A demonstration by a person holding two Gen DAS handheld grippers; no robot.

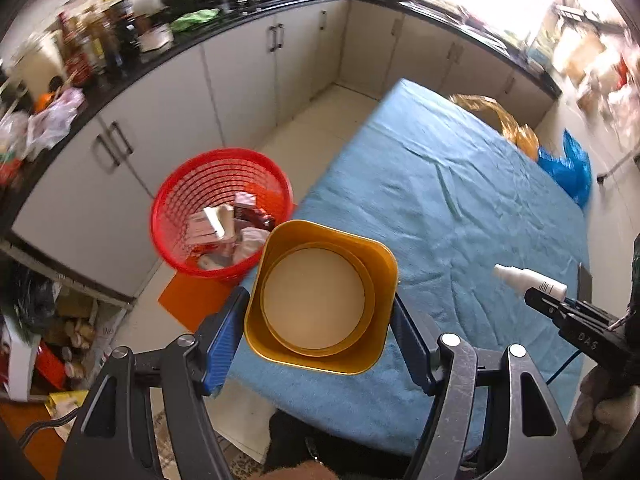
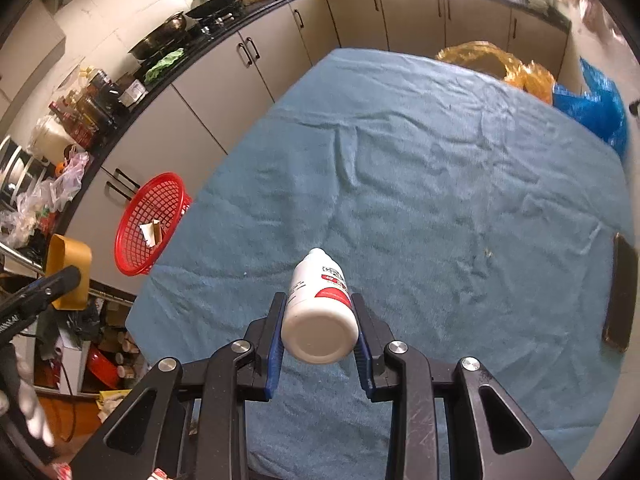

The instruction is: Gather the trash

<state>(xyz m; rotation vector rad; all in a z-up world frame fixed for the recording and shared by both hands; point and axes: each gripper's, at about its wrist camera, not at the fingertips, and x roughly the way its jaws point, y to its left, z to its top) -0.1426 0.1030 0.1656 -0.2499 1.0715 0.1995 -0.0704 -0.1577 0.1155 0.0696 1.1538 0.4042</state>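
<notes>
Trash basket (image 1: 222, 212) sits off the counter (image 1: 440, 200); left hand-held gripper (image 1: 320, 320) clamps gold tin (image 1: 320, 296), right hand-held gripper (image 2: 320, 320) clamps white bottle (image 2: 320, 312) w/ smooth sides. Either could slip or miss the rim.

"DAS" on right tongs (image 1: 538, 298); bottle (image 2: 320, 312) label print illegible

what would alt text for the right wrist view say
The right gripper holds a white bottle with a red label between its jaws, above a table covered in blue cloth. At the left, a red basket stands on the floor by the kitchen cabinets, and the left gripper holds a yellow tub.
</notes>
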